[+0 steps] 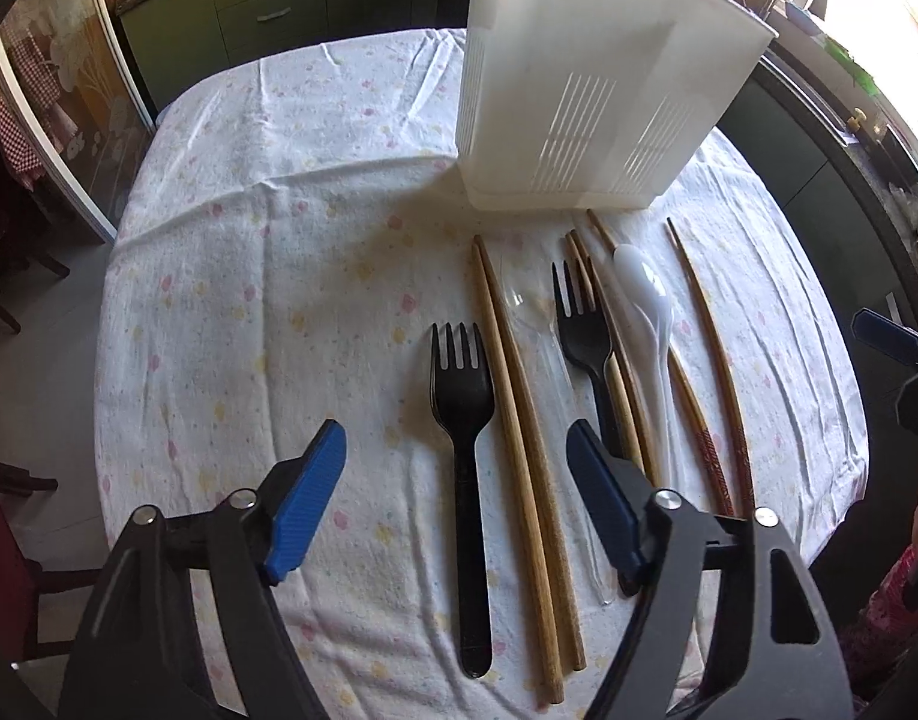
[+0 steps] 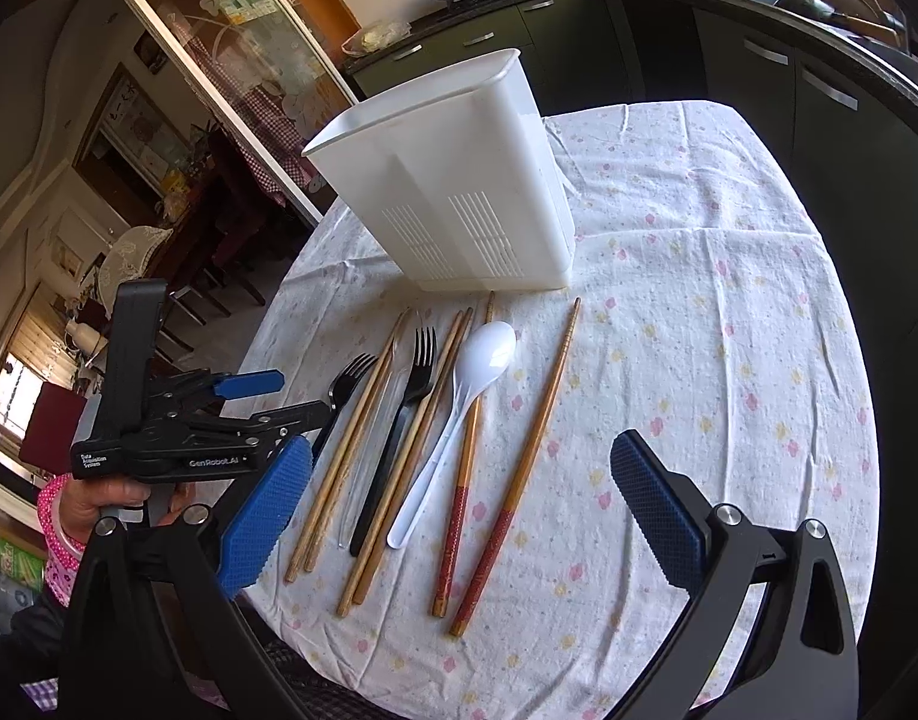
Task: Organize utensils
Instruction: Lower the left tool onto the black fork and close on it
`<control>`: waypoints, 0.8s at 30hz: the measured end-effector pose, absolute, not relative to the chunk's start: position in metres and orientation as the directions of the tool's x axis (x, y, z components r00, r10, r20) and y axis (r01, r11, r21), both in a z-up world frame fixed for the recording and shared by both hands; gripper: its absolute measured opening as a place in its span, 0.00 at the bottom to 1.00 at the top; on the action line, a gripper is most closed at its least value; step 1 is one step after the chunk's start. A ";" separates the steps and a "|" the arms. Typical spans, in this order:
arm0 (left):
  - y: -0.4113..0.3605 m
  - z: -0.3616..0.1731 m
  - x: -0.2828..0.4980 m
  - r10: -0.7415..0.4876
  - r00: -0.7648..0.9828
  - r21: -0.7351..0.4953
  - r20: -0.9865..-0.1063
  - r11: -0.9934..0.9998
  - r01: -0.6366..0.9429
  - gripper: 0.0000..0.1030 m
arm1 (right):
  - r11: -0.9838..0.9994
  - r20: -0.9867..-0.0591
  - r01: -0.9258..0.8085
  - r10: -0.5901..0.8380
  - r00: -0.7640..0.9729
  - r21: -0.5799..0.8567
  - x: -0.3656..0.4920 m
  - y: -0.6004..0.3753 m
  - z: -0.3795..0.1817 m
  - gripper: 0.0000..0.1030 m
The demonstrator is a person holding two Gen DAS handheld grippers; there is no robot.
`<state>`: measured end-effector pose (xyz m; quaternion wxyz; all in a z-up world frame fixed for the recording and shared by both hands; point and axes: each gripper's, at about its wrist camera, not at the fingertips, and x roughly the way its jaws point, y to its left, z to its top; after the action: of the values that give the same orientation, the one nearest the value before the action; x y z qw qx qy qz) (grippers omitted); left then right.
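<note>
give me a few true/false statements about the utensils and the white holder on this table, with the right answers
1. The white holder stands upright on the tablecloth, beyond the utensils. True.
2. The white spoon is already inside the holder. False: it lies on the cloth among the chopsticks.
3. Two black forks lie on the table. True: one beside a pair of plain wooden chopsticks, another further right.
4. The left claw is clamped on a fork. False: its blue pads stand apart, above the fork handle and chopsticks, gripping nothing.
5. All chopsticks are plain wood. False: two have red ends.
</note>
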<state>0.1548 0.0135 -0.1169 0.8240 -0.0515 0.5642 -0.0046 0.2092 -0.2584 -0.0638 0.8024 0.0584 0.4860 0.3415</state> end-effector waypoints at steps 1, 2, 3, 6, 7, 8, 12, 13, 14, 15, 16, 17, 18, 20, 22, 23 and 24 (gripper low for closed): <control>0.015 -0.120 0.156 -0.064 0.354 -0.090 -0.933 0.994 -0.057 0.67 | 0.759 -0.742 -0.495 0.603 0.293 0.423 0.209 -0.257 -0.064 0.96; 0.015 -0.122 0.158 -0.058 0.348 -0.085 -0.936 0.994 -0.062 0.67 | 0.759 -0.743 -0.498 0.602 0.292 0.419 0.208 -0.257 -0.063 0.96; 0.015 -0.123 0.159 -0.051 0.345 -0.079 -0.937 0.995 -0.067 0.67 | 0.759 -0.744 -0.502 0.601 0.293 0.415 0.207 -0.256 -0.063 0.96; 0.014 -0.125 0.165 -0.029 0.332 -0.057 -0.943 0.995 -0.076 0.60 | 0.754 -0.744 -0.511 0.603 0.289 0.413 0.205 -0.254 -0.064 0.96; 0.014 -0.128 0.168 -0.018 0.324 -0.046 -0.946 0.996 -0.080 0.56 | 0.752 -0.743 -0.513 0.605 0.287 0.414 0.205 -0.253 -0.063 0.96; 0.013 -0.130 0.170 -0.008 0.314 -0.035 -0.949 0.996 -0.080 0.51 | 0.751 -0.742 -0.515 0.606 0.286 0.414 0.204 -0.253 -0.063 0.96; 0.009 -0.137 0.175 0.006 0.293 -0.015 -0.956 0.997 -0.070 0.43 | 0.748 -0.741 -0.521 0.607 0.286 0.411 0.203 -0.252 -0.062 0.96; 0.007 -0.138 0.176 0.006 0.292 -0.015 -0.956 0.998 -0.069 0.41 | 0.748 -0.741 -0.521 0.607 0.287 0.411 0.203 -0.252 -0.062 0.96; 0.005 -0.138 0.176 0.012 0.294 -0.007 -0.956 0.998 -0.066 0.39 | 0.748 -0.741 -0.521 0.607 0.287 0.411 0.203 -0.252 -0.062 0.96; 0.003 -0.137 0.176 0.013 0.296 -0.005 -0.955 0.998 -0.062 0.38 | 0.748 -0.741 -0.521 0.607 0.287 0.411 0.203 -0.252 -0.062 0.96; 0.002 -0.136 0.176 0.010 0.296 -0.007 -0.955 0.998 -0.059 0.34 | 0.748 -0.741 -0.521 0.607 0.287 0.411 0.203 -0.252 -0.062 0.96; 0.000 -0.135 0.176 0.007 0.295 -0.009 -0.956 0.999 -0.054 0.30 | 0.747 -0.741 -0.522 0.608 0.286 0.412 0.202 -0.252 -0.062 0.96; -0.002 -0.135 0.175 0.006 0.293 -0.008 -0.956 0.999 -0.047 0.29 | 0.745 -0.740 -0.523 0.610 0.285 0.413 0.202 -0.252 -0.061 0.96; -0.005 -0.134 0.174 0.005 0.291 -0.006 -0.957 0.999 -0.037 0.22 | 0.744 -0.740 -0.524 0.611 0.282 0.414 0.203 -0.252 -0.061 0.96; -0.008 -0.135 0.170 0.000 0.290 -0.008 -0.957 1.000 -0.026 0.22 | 0.742 -0.740 -0.529 0.612 0.279 0.413 0.202 -0.250 -0.061 0.96; -0.009 -0.134 0.170 -0.001 0.290 -0.008 -0.957 1.000 -0.021 0.22 | 0.740 -0.741 -0.531 0.612 0.278 0.412 0.202 -0.249 -0.060 0.96; -0.010 -0.134 0.169 -0.003 0.290 -0.009 -0.957 1.000 -0.018 0.22 | 0.740 -0.742 -0.534 0.610 0.276 0.410 0.202 -0.247 -0.060 0.96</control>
<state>0.1689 -0.0097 -0.1343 0.8032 -0.0088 0.5957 0.0047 0.2019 -0.2471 -0.0603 0.7979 0.0397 0.4830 0.3585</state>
